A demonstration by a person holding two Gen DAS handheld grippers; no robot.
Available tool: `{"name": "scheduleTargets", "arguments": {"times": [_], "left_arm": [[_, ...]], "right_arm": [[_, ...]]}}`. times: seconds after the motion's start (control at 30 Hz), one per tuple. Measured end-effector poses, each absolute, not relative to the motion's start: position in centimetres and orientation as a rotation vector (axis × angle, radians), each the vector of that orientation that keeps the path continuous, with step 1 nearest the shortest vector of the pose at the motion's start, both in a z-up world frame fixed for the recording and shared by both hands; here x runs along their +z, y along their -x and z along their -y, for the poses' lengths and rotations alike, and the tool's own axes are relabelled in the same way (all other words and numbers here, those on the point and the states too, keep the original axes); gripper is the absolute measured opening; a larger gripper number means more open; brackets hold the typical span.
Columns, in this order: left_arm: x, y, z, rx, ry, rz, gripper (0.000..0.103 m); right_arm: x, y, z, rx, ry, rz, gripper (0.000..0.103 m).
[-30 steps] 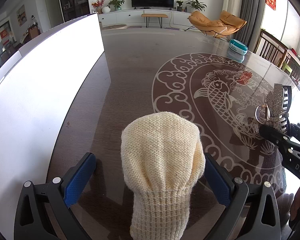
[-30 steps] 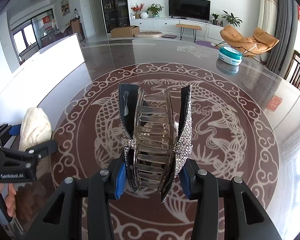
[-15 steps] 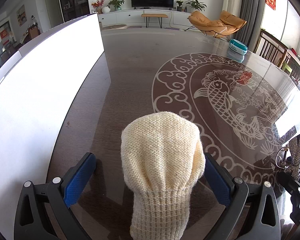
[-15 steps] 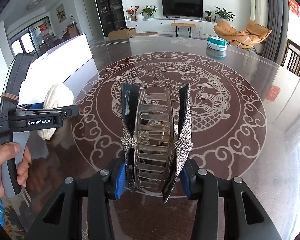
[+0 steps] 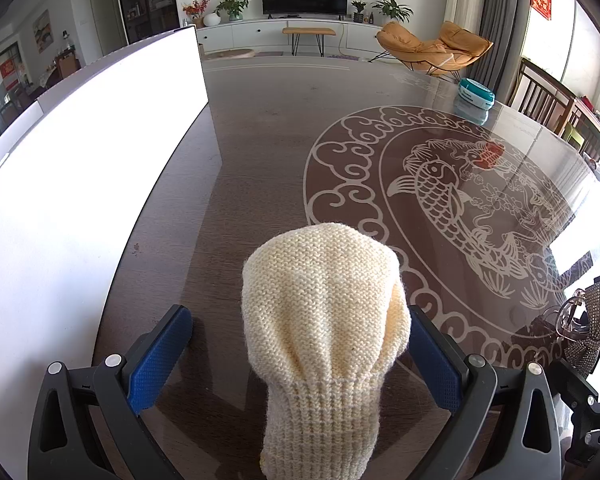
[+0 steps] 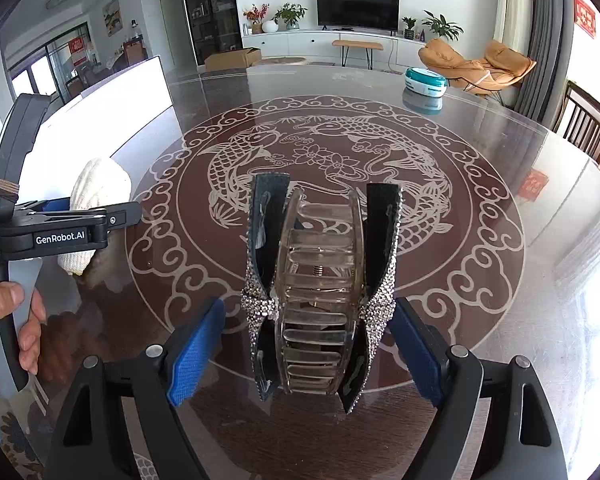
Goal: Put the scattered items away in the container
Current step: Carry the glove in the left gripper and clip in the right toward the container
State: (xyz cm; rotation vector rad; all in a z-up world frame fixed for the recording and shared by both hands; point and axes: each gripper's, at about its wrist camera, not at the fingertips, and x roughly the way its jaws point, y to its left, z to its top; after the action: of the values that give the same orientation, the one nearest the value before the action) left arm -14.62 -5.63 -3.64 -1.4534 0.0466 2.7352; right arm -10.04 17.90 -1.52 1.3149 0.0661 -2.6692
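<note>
Farthest left stands the white container (image 5: 80,168), its tall wall running along the edge of the glossy table (image 5: 268,128). Just beside that wall the left gripper (image 5: 300,352) hovers with its blue pads spread wide around a cream knitted piece (image 5: 324,320) — a sock or mitten, I cannot tell which. The right-hand pad looks to brush the bulging knit; the left pad stands clear of it, so nothing is clamped. A hand (image 6: 4,332) holds that tool's handle at the left edge of the right wrist view.

The knit looks soft and light. It will squash and sag under the pads rather than slip, so I would pinch it across the full bulge or at the ribbed cuff where the fabric is denser.

Further right, over the fish medallion in the middle of the table, the right gripper (image 6: 308,344) has its jaws opening, pads apart from a rhinestone hair claw (image 6: 320,284) that sits between them, resting on the glass. The claw is another matter — stiff clear plastic, hard and smooth on its ribs, with studded wings that could shed stones. It seems light but springy; squeezing the wings may pop the teeth open. A grip across the bow-shaped waist, where the rhinestones give some bite, looks safest.

At the far right edge of the table sits a teal and white dish (image 6: 425,80).
</note>
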Motion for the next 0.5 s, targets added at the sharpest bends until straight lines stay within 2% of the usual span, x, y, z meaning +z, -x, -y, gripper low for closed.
{"name": "scheduleTargets", "arguments": {"times": [0.23, 0.37, 0.5], "left_arm": [[-3.6, 14.5, 5.7, 2.736, 1.454, -0.045, 0.103], [-3.4, 14.3, 5.6, 2.716, 1.451, -0.057, 0.103], [-3.3, 13.8, 4.5, 2.647, 1.416, -0.118, 0.103]], "right_arm": [[-1.6, 9.9, -17.8, -2.666, -1.321, -0.064, 0.090], [-1.3, 9.2, -19.7, -2.617, -1.280, 0.088, 0.090], [-1.0, 8.4, -22.0, -2.591, -1.295, 0.118, 0.090]]}}
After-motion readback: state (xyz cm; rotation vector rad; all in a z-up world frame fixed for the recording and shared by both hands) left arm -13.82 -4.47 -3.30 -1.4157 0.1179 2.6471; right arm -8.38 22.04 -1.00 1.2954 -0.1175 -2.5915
